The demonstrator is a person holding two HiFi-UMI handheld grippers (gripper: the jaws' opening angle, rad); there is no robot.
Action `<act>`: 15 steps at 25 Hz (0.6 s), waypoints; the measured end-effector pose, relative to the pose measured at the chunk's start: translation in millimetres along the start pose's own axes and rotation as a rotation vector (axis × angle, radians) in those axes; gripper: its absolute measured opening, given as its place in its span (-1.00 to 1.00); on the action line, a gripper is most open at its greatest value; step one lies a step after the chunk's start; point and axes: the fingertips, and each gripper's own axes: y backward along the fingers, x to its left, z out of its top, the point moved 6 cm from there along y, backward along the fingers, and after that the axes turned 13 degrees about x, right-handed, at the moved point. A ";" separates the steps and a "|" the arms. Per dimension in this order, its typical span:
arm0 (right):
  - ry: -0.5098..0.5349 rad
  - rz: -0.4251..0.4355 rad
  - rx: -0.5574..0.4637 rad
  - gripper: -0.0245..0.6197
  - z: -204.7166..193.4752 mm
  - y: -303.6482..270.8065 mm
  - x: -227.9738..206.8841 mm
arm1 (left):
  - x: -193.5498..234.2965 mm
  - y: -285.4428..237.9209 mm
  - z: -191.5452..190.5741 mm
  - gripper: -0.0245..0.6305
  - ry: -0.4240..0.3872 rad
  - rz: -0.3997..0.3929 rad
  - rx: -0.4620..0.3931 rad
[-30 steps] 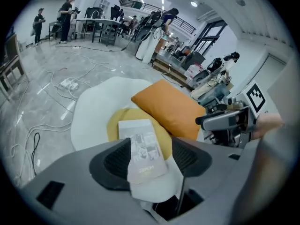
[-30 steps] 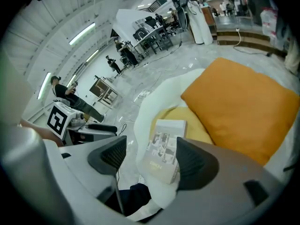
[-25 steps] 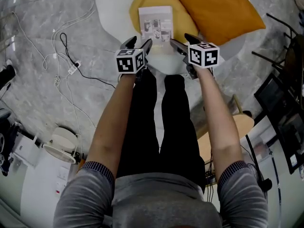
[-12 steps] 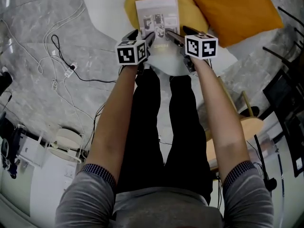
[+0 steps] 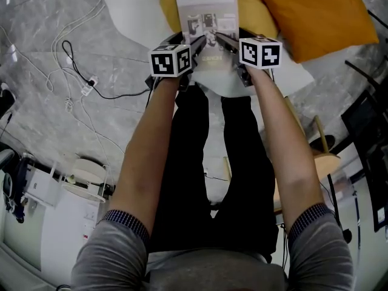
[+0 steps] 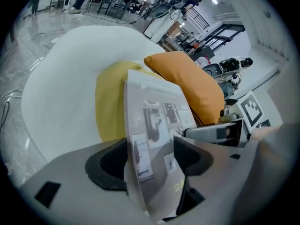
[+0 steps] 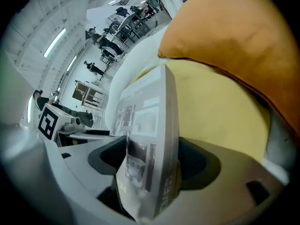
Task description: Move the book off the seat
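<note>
Book (image 5: 206, 17): lay sloped on the yellow cushion (image 5: 171, 5) of the white seat (image 5: 130, 8), not yet lifted off.
Neighbour: orange cushion (image 5: 315, 17), just beside the book on its right and overlapping the yellow one.
Long axis: ran straight away from both tools, with the short near edge turned toward them.
Left tool (image 5: 185, 41): released. Jaws had just been spreading wider, with the near left corner of the book standing between them and neither jaw seen pressing on the cover.
Right tool (image 5: 233, 39): released likewise, jaws held wide with the near right corner and the printed spine between them. Clearance on the spine side looked slight and was hard to judge.
Bearing: book lay directly ahead of the pair, each tool already astride its own corner of the near edge. Neither looked nearer than the other.
Attitude: both tools pointed steeply down along the cover.
Coming move, as judged: called for both tools to close evenly on the two corners, then lift along the long axis, clear of the cushions.
Risk, as judged: thin cover liable to bend or slip if one side closed first.
</note>
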 end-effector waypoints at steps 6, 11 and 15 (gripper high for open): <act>0.005 0.019 0.004 0.16 2.7 -1.8 -1.4 | 3.6 -3.3 0.7 0.06 0.015 -0.056 -0.009; 0.021 0.008 0.010 0.13 -1.7 10.3 7.8 | -8.5 8.3 -3.7 -0.01 0.034 -0.044 -0.004; 0.060 0.003 -0.003 0.13 -4.0 39.1 29.7 | -27.5 38.4 -5.9 -0.01 0.035 -0.039 -0.018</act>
